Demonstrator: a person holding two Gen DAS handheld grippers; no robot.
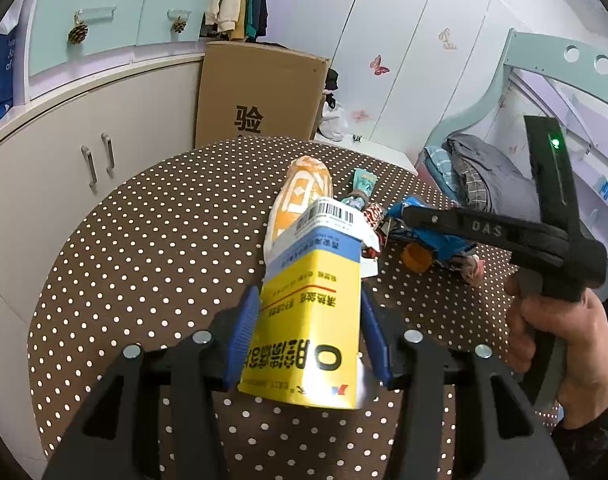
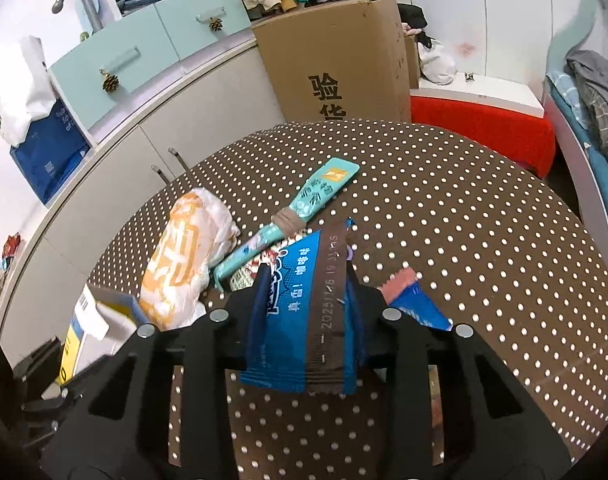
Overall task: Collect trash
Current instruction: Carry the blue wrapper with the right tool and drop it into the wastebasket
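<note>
- Yellow-and-blue cardboard medicine box (image 1: 309, 312) sits pinched between the blue pads of the left claw (image 1: 309, 336), lifted above the brown polka-dot tabletop (image 1: 144, 240).
- Right claw (image 2: 307, 300) has closed on a blue foil snack wrapper (image 2: 300, 320); the film looks bunched between the pads.
- Remaining trash: crumpled white-and-orange plastic bag (image 2: 184, 264), teal sachet strip (image 2: 304, 204), orange bottle cap (image 1: 415, 258), all near the wrapper on the tabletop.
- Risk: slick foil may slide out of a shallow grip.
- Risk: wrapper overlaps neighbouring scraps; lifting could drag them off the edge.
</note>
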